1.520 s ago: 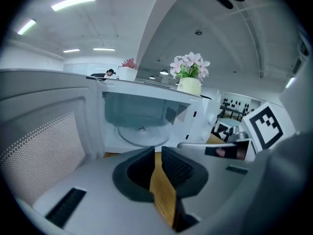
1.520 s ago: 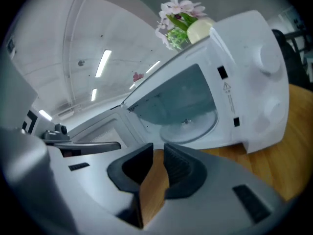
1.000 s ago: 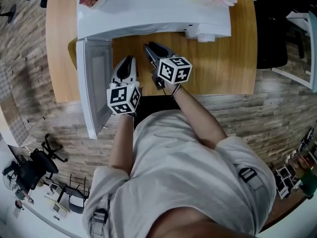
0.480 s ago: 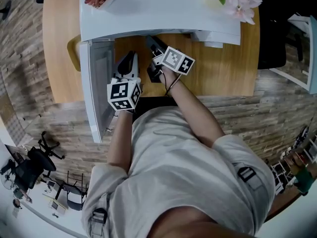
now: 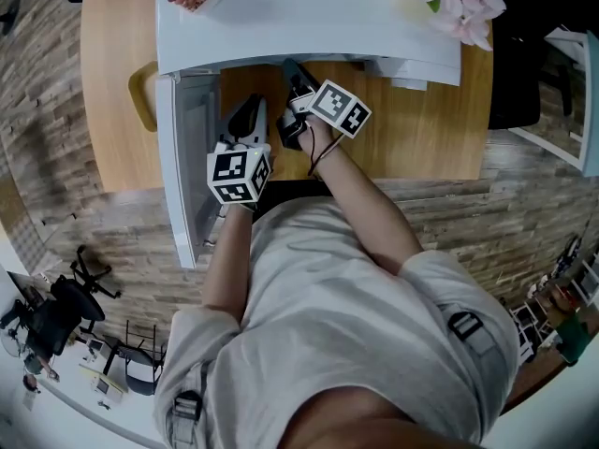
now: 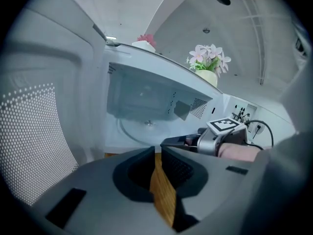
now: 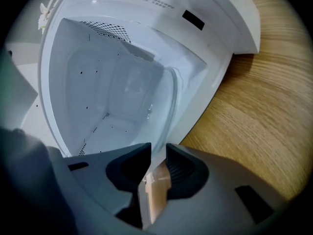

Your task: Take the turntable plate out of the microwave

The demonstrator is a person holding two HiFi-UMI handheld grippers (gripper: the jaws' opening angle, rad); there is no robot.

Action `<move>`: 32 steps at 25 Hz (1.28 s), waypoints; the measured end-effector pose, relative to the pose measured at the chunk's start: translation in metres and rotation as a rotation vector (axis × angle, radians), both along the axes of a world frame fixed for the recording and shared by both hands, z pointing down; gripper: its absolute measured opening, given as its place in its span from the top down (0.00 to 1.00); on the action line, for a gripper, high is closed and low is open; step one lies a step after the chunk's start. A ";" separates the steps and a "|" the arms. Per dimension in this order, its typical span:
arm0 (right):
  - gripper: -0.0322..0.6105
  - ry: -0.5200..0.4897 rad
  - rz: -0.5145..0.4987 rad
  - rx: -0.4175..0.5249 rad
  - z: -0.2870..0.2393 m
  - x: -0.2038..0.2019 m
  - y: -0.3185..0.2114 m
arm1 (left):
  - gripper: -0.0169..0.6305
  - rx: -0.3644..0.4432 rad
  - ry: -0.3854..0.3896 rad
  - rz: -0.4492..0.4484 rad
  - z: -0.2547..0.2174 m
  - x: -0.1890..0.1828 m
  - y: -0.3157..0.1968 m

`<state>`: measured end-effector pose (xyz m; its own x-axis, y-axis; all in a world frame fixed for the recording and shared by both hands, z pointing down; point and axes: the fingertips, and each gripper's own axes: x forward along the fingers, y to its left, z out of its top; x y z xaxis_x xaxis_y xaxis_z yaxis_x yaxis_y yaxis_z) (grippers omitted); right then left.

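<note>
Microwave (image 5: 309, 26) stands open on the wooden table (image 5: 421, 120); turntable plate (image 6: 146, 131) lies on the cavity floor, near rim straight ahead of the right gripper (image 7: 157, 153), whose jaws have just been closing and seem to pinch that rim; left gripper (image 6: 158, 153) hangs farther back, jaws barely apart, empty.

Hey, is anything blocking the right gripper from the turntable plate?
Nothing visible. The microwave door is swung open, and the rim of the turntable plate already sits between the jaws of the right gripper, which have just been closing.

Jaws just closed, gripping turntable plate (image 7: 172, 102) rim
</note>
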<state>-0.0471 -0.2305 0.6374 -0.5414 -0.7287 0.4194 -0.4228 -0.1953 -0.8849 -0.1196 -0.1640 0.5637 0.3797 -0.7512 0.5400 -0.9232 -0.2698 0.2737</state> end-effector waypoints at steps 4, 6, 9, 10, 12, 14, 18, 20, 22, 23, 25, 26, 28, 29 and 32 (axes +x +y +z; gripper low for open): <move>0.86 -0.012 0.009 0.034 -0.007 0.003 0.002 | 0.89 -0.011 0.008 -0.004 0.005 0.000 0.002; 0.87 -0.016 0.016 0.052 -0.010 0.005 0.002 | 0.89 -0.017 0.010 -0.007 0.007 0.000 0.003; 0.87 -0.021 0.018 0.060 -0.012 0.007 0.002 | 0.89 -0.030 0.017 -0.015 0.011 -0.001 0.006; 0.88 -0.023 0.020 0.063 -0.013 0.008 0.002 | 0.89 -0.035 0.023 -0.017 0.013 -0.001 0.007; 0.88 -0.026 0.022 0.076 -0.016 0.010 0.002 | 0.89 -0.046 0.040 -0.024 0.016 -0.001 0.007; 0.88 -0.030 0.024 0.086 -0.020 0.010 0.003 | 0.89 -0.059 0.072 -0.035 0.021 0.000 0.006; 0.88 -0.037 0.030 0.090 -0.023 0.011 0.004 | 0.88 -0.111 0.243 -0.088 0.034 0.003 -0.004; 0.88 -0.036 0.026 0.081 -0.022 0.011 0.008 | 0.85 -0.144 0.382 -0.130 0.039 0.007 -0.013; 0.88 -0.037 0.018 0.067 -0.019 0.011 0.015 | 0.75 -0.166 0.493 -0.163 0.045 0.011 -0.022; 0.88 -0.036 0.013 0.062 -0.017 0.011 0.019 | 0.72 -0.175 0.532 -0.172 0.048 0.013 -0.025; 0.87 -0.035 0.006 0.052 -0.012 0.011 0.026 | 0.69 -0.196 0.584 -0.185 0.057 0.017 -0.030; 0.87 -0.035 0.004 0.048 -0.010 0.011 0.028 | 0.68 -0.207 0.601 -0.192 0.062 0.018 -0.032; 0.87 -0.031 -0.006 0.054 -0.008 0.012 0.029 | 0.68 -0.228 0.632 -0.214 0.069 0.020 -0.033; 0.86 -0.027 -0.013 0.060 -0.008 0.012 0.029 | 0.68 -0.235 0.654 -0.225 0.071 0.021 -0.034; 0.85 -0.022 -0.033 0.072 -0.008 0.012 0.028 | 0.68 -0.242 0.715 -0.257 0.074 0.024 -0.039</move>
